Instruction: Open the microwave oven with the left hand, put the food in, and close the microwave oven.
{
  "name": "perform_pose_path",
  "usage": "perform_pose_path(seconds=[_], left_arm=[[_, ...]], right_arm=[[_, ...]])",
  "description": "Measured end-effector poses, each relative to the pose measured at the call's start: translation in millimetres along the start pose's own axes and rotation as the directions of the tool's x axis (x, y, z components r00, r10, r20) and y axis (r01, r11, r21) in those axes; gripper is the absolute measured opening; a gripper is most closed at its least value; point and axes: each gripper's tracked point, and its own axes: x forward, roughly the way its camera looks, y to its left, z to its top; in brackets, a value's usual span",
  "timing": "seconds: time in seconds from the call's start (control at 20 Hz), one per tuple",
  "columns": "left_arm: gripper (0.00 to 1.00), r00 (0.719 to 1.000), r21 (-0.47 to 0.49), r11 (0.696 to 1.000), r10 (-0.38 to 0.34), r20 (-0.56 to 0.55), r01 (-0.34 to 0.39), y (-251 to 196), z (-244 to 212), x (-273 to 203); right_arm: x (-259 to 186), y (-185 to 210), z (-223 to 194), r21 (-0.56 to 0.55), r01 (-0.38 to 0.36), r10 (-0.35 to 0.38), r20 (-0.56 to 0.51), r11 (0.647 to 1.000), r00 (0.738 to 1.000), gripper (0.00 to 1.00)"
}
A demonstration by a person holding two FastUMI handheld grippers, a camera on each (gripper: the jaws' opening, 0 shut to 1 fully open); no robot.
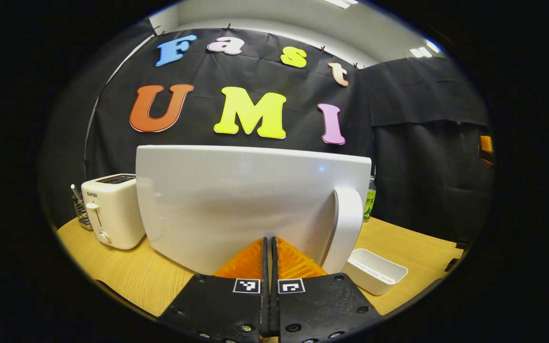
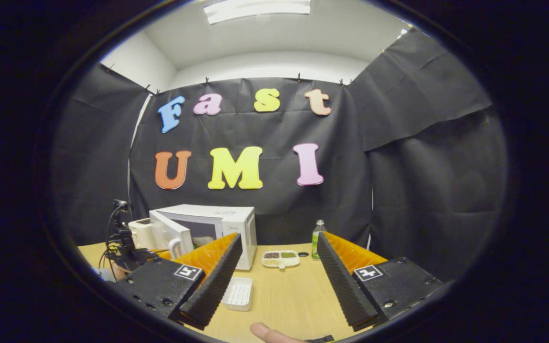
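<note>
microwave oven is sitting toward the far left of the worktop, its glossy white door already swung partly out. we are keeping the left tongs clenched on nothing, just before the door's smooth panel beside the curved handle; we judge a steady sideways push should be widening it. the right tongs are waiting released, near the ribbed white tray and sectioned food dish.

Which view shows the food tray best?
The right gripper view: the food tray lies in plain sight on the table, right of the microwave. In the left gripper view the microwave's open door blocks that area.
</note>
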Motion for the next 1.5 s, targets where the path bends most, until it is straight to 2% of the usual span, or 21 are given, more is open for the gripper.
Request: perform_pose_path(seconds=[0.05,0.1,0.15,0.25,0.3,0.35,0.4,0.55,0.6,0.65,0.75,0.85,0.9,0.95,1.0,1.1,1.15,1.25,1.3,1.35,1.5], left_arm=[[0.0,1.0,-0.008,1.0,0.007,-0.002,-0.007,-1.8,-0.2,9.8],[0.0,1.0,-0.015,1.0,0.015,-0.006,-0.015,-4.8,-1.1,19.8],[0.0,0.999,-0.016,0.999,0.033,-0.012,-0.033,-5.0,-0.7,29.1],[0.0,0.998,-0.007,0.998,0.058,-0.015,-0.059,-8.4,1.2,48.0],[0.0,0.998,-0.004,0.998,0.067,-0.011,-0.067,-10.3,3.7,57.4],[0.0,0.997,-0.005,0.997,0.079,-0.012,-0.079,-11.5,5.5,65.6],[0.0,0.996,-0.005,0.996,0.087,-0.014,-0.087,-13.7,6.4,73.9],[0.0,0.994,-0.019,0.994,0.106,-0.011,-0.106,-17.6,13.9,96.7],[0.0,0.992,-0.011,0.992,0.125,-0.013,-0.125,-15.3,14.2,105.0],[0.0,0.989,0.0,0.989,0.147,-0.027,-0.147,-12.2,12.1,111.9],[0.0,0.983,0.024,0.984,0.18,-0.025,-0.179,-8.4,10.2,121.6],[0.0,0.981,0.001,0.981,0.192,-0.016,-0.192,-10.0,13.5,119.2],[0.0,0.98,0.0,0.981,0.194,-0.044,-0.194,-8.9,7.2,122.6],[0.0,0.981,0.001,0.981,0.194,-0.027,-0.194,-7.9,10.0,123.3],[0.0,0.981,-0.001,0.981,0.193,-0.036,-0.193,-8.0,9.4,122.7],[0.0,0.981,-0.005,0.981,0.191,-0.04,-0.192,-8.1,9.4,123.4],[0.0,0.981,-0.005,0.982,0.19,-0.045,-0.191,-8.6,9.1,123.2],[0.0,0.975,-0.007,0.977,0.214,-0.053,-0.215,-4.5,9.5,119.9],[0.0,0.971,-0.02,0.973,0.228,-0.069,-0.23,-0.6,7.3,117.6],[0.0,0.971,-0.046,0.972,0.224,-0.08,-0.229,-1.2,6.1,114.1],[0.0,0.971,-0.076,0.972,0.215,-0.102,-0.224,-5.3,12.2,94.2]], right_arm=[[3.7,-2.2,-3.0,0.002,-0.005,0.005,0.002,1.0,1.0,0.96],[6.9,-2.6,-2.3,0.005,-0.014,0.014,0.012,1.0,1.0,0.96],[9.9,-3.7,-3.7,0.006,-0.021,0.021,0.017,1.0,1.0,1.0],[16.2,-5.8,-4.8,0.004,-0.032,0.032,0.032,0.999,0.999,1.0],[19.0,-6.4,-6.9,0.002,-0.039,0.039,0.035,0.999,0.999,0.96],[22.4,-7.4,-9.7,-0.002,-0.045,0.045,0.038,0.999,0.998,1.0],[25.2,-9.2,-13.8,-0.006,-0.047,0.047,0.031,0.999,0.998,0.96],[30.0,-14.9,-23.7,-0.01,-0.053,0.053,0.014,0.999,0.998,0.96],[31.4,-16.9,-25.1,-0.006,-0.054,0.054,0.011,0.999,0.998,1.0],[32.0,-20.0,-26.8,-0.002,-0.049,0.049,0.008,0.999,0.999,1.0],[32.2,-24.0,-30.4,-0.01,-0.038,0.038,-0.006,0.999,0.999,0.95],[29.1,-24.4,-27.5,-0.015,-0.033,0.033,-0.003,0.999,0.999,1.0],[27.1,-23.7,-26.3,-0.012,-0.031,0.031,-0.004,0.999,1.0,0.96],[24.8,-21.2,-26.7,-0.011,-0.032,0.032,-0.007,0.999,0.999,1.0],[21.6,-19.3,-27.4,-0.009,-0.029,0.029,-0.014,1.0,0.999,0.96],[12.3,-13.3,-25.9,-0.001,-0.034,0.034,-0.024,0.999,0.999,0.96],[7.9,-10.3,-24.4,0.004,-0.034,0.034,-0.03,0.999,0.999,1.0],[-0.2,-9.1,-22.8,0.005,-0.023,0.023,-0.042,1.0,0.999,0.96],[-4.2,-9.2,-22.7,0.004,-0.014,0.014,-0.052,1.0,0.999,1.0],[-8.7,-8.9,-23.6,0.007,-0.006,0.007,-0.059,1.0,0.998,0.96],[-22.9,-0.7,-29.6,0.041,-0.013,0.017,-0.098,0.999,0.995,1.0]])
